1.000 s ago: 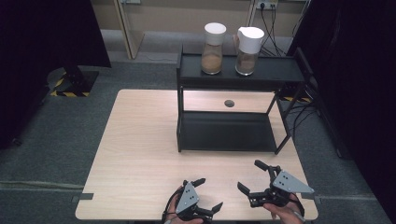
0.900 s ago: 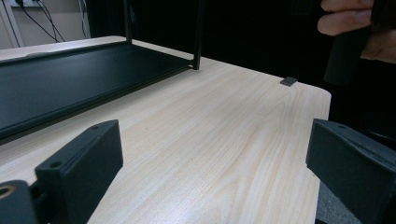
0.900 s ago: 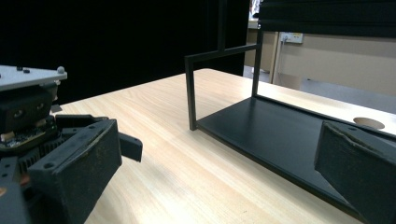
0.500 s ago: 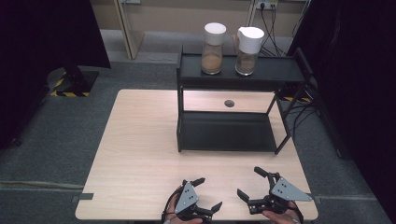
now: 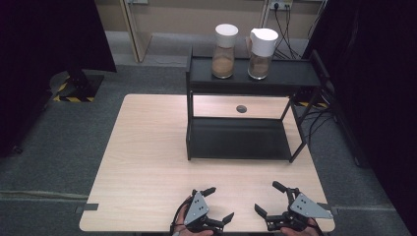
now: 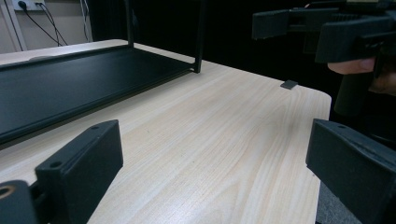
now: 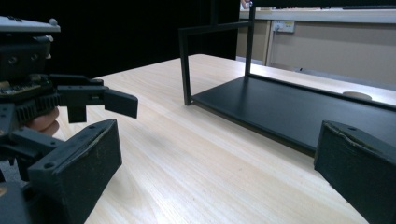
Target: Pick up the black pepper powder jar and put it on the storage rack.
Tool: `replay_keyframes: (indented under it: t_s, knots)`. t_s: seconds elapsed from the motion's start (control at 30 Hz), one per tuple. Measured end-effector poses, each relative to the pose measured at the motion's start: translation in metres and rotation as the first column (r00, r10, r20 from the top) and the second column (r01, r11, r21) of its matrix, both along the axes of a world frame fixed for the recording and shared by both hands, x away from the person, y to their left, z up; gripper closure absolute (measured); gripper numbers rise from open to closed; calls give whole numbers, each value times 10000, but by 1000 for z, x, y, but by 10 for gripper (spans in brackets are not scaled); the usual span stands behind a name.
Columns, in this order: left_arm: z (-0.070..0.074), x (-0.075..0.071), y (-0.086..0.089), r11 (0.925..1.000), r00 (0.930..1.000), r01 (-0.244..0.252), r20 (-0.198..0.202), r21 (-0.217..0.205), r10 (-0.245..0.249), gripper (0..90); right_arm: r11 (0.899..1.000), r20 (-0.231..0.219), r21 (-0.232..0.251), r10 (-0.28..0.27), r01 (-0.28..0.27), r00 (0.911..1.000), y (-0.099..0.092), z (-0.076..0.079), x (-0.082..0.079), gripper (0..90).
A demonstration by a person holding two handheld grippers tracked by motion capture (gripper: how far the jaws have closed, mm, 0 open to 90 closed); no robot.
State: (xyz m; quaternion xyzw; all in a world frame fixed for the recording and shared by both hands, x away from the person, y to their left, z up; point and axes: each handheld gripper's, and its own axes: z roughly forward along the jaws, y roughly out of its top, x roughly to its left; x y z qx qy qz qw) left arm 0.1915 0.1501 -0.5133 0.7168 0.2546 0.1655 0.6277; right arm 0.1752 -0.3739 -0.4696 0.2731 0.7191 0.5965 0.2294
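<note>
My left gripper (image 5: 217,204) and right gripper (image 5: 271,199) hover over the table's (image 5: 147,147) near edge, jaws spread, grasping nothing. The black rack (image 5: 238,137) stands beyond; its two jars (image 5: 223,44) apparently hold brown powder.

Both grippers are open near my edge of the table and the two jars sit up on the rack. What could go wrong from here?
1. The two jars stand close together on the rack's top shelf; reaching for one could knock the other.
2. The left gripper and right gripper face each other near the table edge, so they might collide.
</note>
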Motion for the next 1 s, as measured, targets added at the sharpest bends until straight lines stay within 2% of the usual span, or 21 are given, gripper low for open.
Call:
replay_keyframes:
  t_s: [0.2,1.0]
  knots:
    - [0,0,1,10000,10000,-17,-31,-56,17,33,9999,-173,-26,-107,106,9998,-2,-5,-1,13]
    - [0,0,1,9999,10000,-53,-31,-102,52,34,9999,-129,6,-108,108,9999,-5,-7,0,14]
